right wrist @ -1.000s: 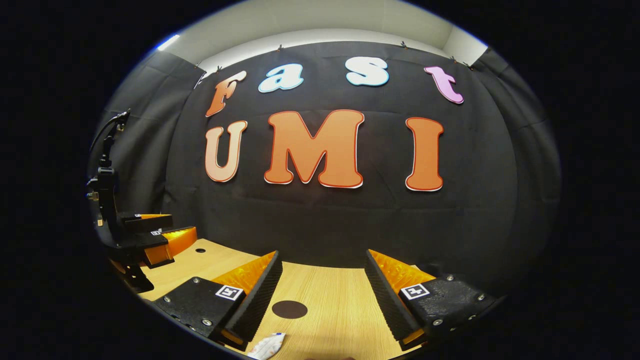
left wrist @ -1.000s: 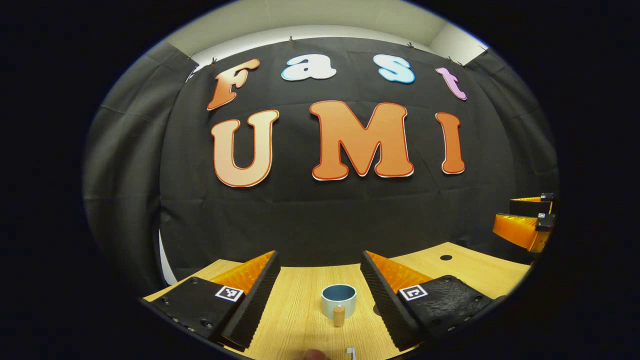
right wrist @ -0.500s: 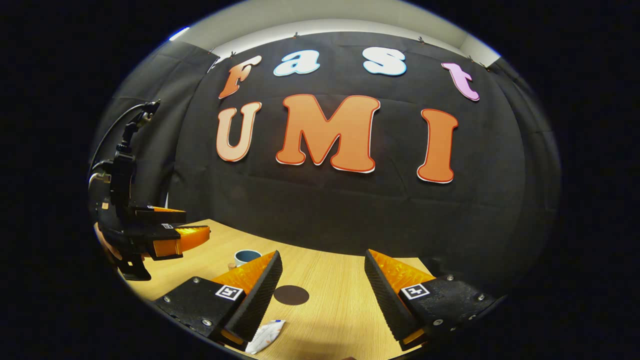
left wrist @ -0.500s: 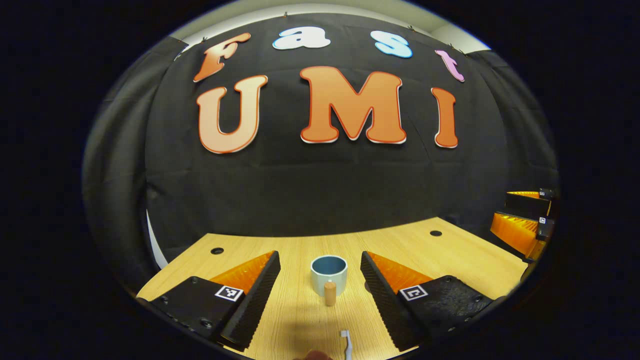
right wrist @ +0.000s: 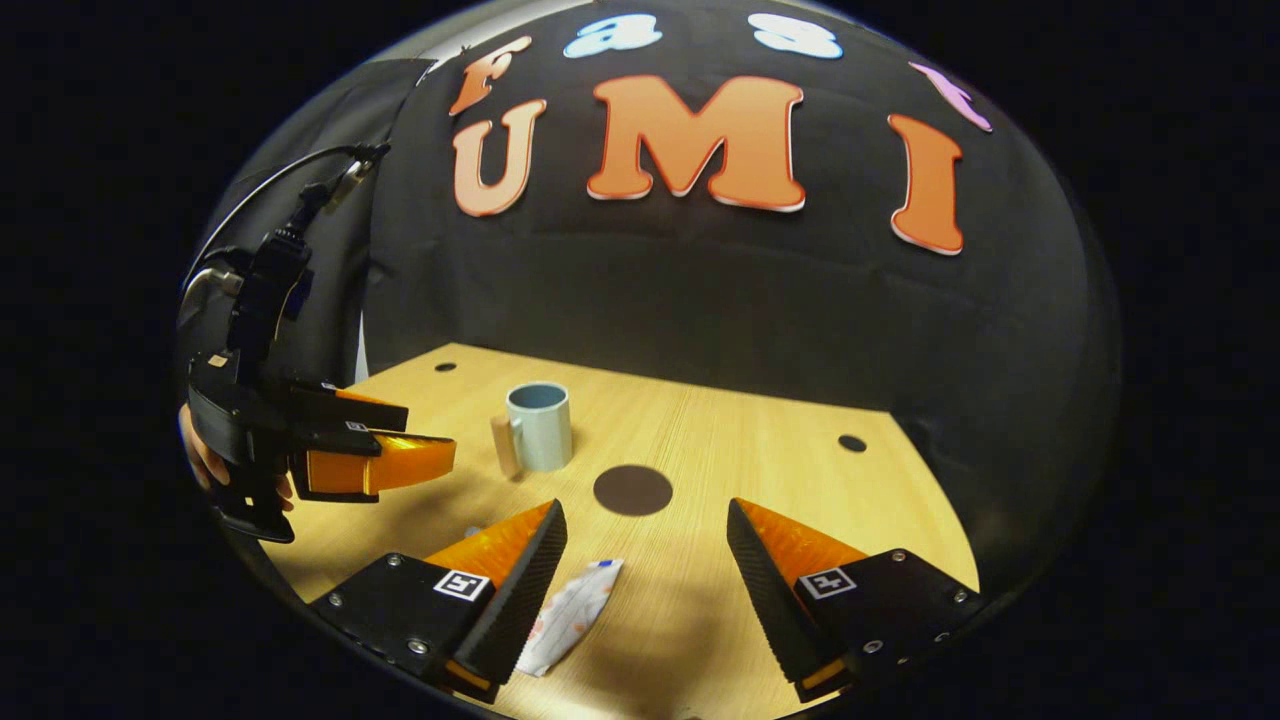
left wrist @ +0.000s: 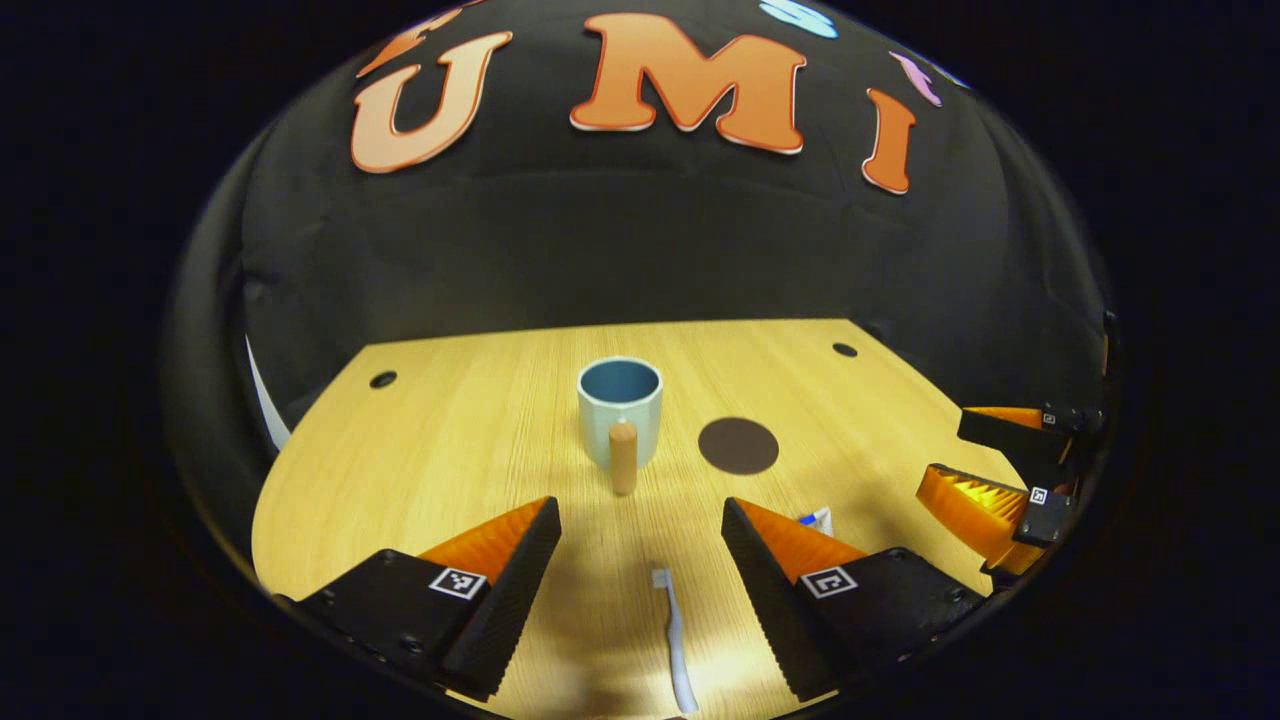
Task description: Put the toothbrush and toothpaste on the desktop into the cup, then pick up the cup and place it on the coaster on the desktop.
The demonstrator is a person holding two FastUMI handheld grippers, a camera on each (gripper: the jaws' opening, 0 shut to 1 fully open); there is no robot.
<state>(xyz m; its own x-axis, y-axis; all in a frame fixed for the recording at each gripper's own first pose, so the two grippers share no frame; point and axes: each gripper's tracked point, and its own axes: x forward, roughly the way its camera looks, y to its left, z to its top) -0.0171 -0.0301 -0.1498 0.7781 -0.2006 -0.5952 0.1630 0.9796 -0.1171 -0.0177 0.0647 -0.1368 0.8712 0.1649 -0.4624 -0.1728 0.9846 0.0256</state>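
A pale cup (left wrist: 620, 408) with a blue inside and a wooden handle stands upright mid-desk; in the right gripper view the cup (right wrist: 540, 427) is far left. A dark round coaster (left wrist: 738, 445) lies to its right, coaster (right wrist: 632, 490) ahead of my right gripper. A white toothbrush (left wrist: 674, 638) lies flat between the fingers of my open left gripper (left wrist: 640, 520), which hovers above it. The white toothpaste tube (right wrist: 572, 615) lies by the left finger of my open right gripper (right wrist: 646, 525); its tip (left wrist: 818, 519) peeks past a finger in the left gripper view. Both grippers hold nothing.
The wooden desk (left wrist: 470, 430) has small cable holes (left wrist: 382, 380) near its far corners and rounded edges against the black cloth. My right gripper (left wrist: 990, 470) shows at the desk's right edge; my left gripper (right wrist: 380, 450), held by a hand (right wrist: 200, 455), hangs left.
Both views tilted downward, bringing the desk into sight. The toothbrush now lies full length between the left fingers, and the toothpaste tube sits further up between the right fingers.
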